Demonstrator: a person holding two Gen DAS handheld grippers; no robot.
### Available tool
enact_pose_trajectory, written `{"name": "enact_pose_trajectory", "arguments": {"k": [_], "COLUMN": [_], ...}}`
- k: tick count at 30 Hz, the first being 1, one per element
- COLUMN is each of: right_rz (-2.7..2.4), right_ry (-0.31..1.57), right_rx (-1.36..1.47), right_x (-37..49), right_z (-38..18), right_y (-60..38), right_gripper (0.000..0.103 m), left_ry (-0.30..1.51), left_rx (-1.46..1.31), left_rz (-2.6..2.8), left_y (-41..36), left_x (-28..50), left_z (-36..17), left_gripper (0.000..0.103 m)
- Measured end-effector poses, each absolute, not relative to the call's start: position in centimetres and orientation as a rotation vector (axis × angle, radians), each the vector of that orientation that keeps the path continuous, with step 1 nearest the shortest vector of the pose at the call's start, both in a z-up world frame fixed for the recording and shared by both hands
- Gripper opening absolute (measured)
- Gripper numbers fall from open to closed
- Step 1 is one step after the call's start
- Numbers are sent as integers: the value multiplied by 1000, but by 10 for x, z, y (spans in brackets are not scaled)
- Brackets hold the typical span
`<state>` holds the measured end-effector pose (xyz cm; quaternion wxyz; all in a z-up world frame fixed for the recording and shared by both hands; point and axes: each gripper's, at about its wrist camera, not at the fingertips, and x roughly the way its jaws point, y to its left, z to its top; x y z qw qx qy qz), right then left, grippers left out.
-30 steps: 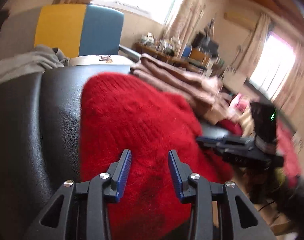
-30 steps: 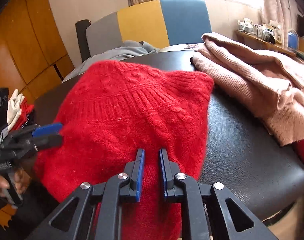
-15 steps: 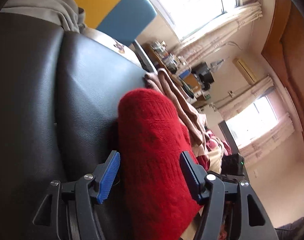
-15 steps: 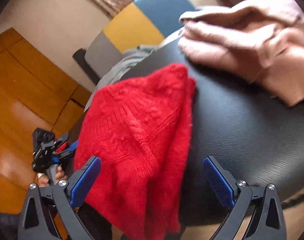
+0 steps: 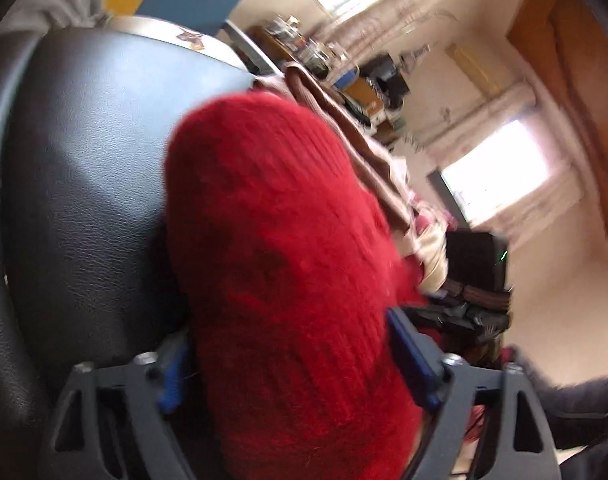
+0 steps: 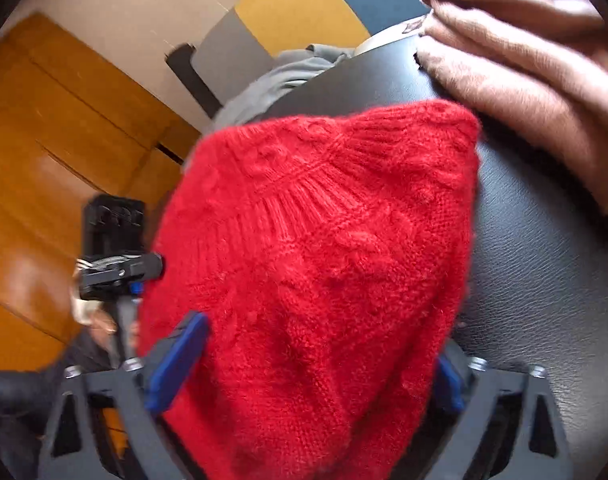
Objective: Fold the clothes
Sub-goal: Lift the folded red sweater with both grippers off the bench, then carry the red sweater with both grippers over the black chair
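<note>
Left gripper (image 5: 292,364): jaws spread wide, just been opening, red sweater (image 5: 288,264) bulging between the pads; can't tell if they touch it. Sweater sits folded on the black leather seat (image 5: 84,168). Right gripper (image 6: 308,364): jaws apart, just been closing in from wider, same sweater between them. Pink knit pile (image 6: 524,72) lies just beside it, far right.

Fuzzy red knit sweater (image 6: 324,272), seemingly folded, on black leather seat (image 6: 544,280)
</note>
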<state>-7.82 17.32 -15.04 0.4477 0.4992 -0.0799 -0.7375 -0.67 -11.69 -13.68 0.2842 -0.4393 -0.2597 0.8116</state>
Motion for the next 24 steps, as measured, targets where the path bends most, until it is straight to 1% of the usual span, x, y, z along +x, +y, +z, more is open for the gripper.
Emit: {"name": "enact_pose_trajectory", "arguments": {"k": [1,2,3,6,11,14,20,24], "right_rz": [-1825,-1825,-1833,-1827,-1729,-1622,-1384,-1233], "right_ry": [-198,-200,-208,-237,-272,-252,-139,-80], "right_rx": [1232,1228,1221,1210,1187,1164,1080,968], "right_x": [-77,-75,-74,-69,-50,-34,11,40], "right_z": [-151,-152,-153,-152,-149,-146,-117,-72], "right_y": [171,169,168,158,126,81,-59,-172], "right_gripper": [70,65,61,53,51,50,48,48], "left_ry": [-704,-753,-801,-869,-947,-996,-1067,-1100], "left_rx": [-1173,-1161,-1149,-1106,-1015,-940,-724,-512], "left_rz": [2183,2180,2177,2215,2294,2383,2658,2885], "left_y": [-116,-119,-122,-130,-161,-196,-280,-348], "left_x": [-3,1,6,34,99,148,246,312], "left_z": [-138,-139,-140,-135,-117,-101,-49,0], "left_gripper": [67,59,54,49,48,48,48,48]}}
